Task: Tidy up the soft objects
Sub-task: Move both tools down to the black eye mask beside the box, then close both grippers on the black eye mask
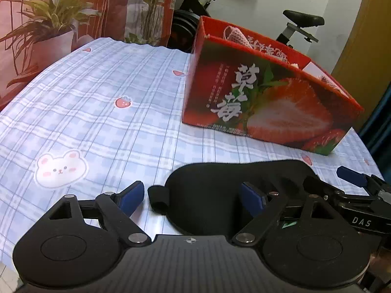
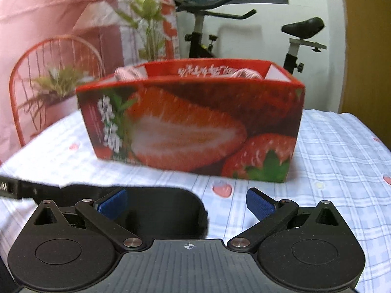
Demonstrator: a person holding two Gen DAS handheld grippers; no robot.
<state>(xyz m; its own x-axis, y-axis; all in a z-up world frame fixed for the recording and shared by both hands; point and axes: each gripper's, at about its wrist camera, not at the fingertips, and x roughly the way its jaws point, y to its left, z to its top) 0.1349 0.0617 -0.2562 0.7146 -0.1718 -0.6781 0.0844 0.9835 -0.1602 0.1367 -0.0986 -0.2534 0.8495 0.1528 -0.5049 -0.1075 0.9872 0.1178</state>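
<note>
A black soft eye mask [image 1: 220,190] lies flat on the checked cloth in front of a red strawberry box [image 1: 264,102]. My left gripper [image 1: 193,197] is open over the mask's left end, its right pad above the fabric. My right gripper [image 2: 187,204] is open over the mask's right end [image 2: 161,210]; it also shows at the right edge of the left wrist view [image 1: 352,178]. The box [image 2: 195,124] stands open behind the mask, with pink-and-white striped soft items [image 2: 127,74] inside.
A blue checked tablecloth [image 1: 97,112] with strawberry and bear prints covers the table. A potted plant [image 1: 53,36] and a red wire chair [image 2: 56,73] stand at the far left. An exercise bike [image 2: 244,31] stands behind the box.
</note>
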